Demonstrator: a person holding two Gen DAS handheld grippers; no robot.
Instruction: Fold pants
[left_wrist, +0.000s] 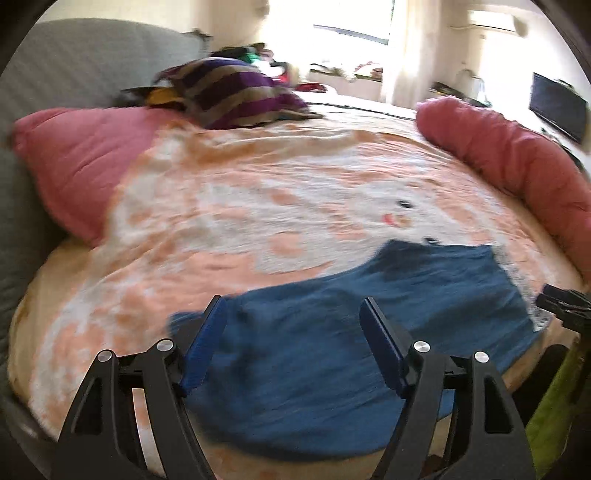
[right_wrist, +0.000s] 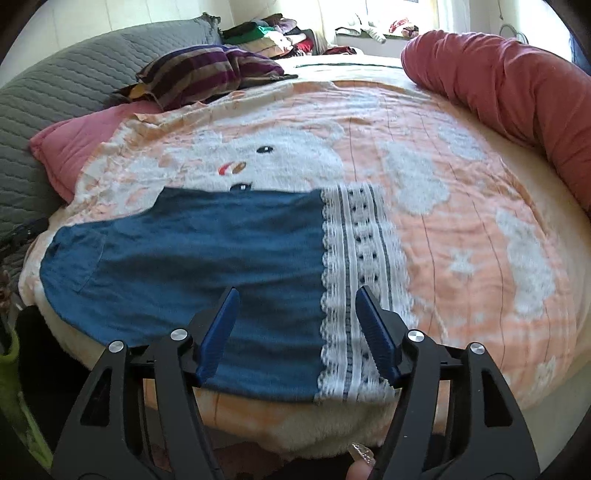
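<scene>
Blue pants (left_wrist: 351, 332) lie flat near the front edge of a peach blanket (left_wrist: 221, 221) on the bed. Their white lace hem (right_wrist: 362, 251) points right in the right wrist view, and the blue part (right_wrist: 184, 251) spreads to the left with a pocket showing. My left gripper (left_wrist: 293, 301) hovers open above the blue cloth, with nothing between its blue pads. Over the seam where blue meets lace, my right gripper (right_wrist: 298, 291) also stands open and holds nothing. The left wrist view is blurred.
A pink pillow (right_wrist: 74, 140) and a striped cushion (right_wrist: 207, 70) lie at the back left against a grey quilted headboard (right_wrist: 55, 81). A long red bolster (right_wrist: 517, 85) curves along the right side. Piled clothes (right_wrist: 266, 33) sit beyond the bed. A fingertip (right_wrist: 360, 458) shows at the bottom.
</scene>
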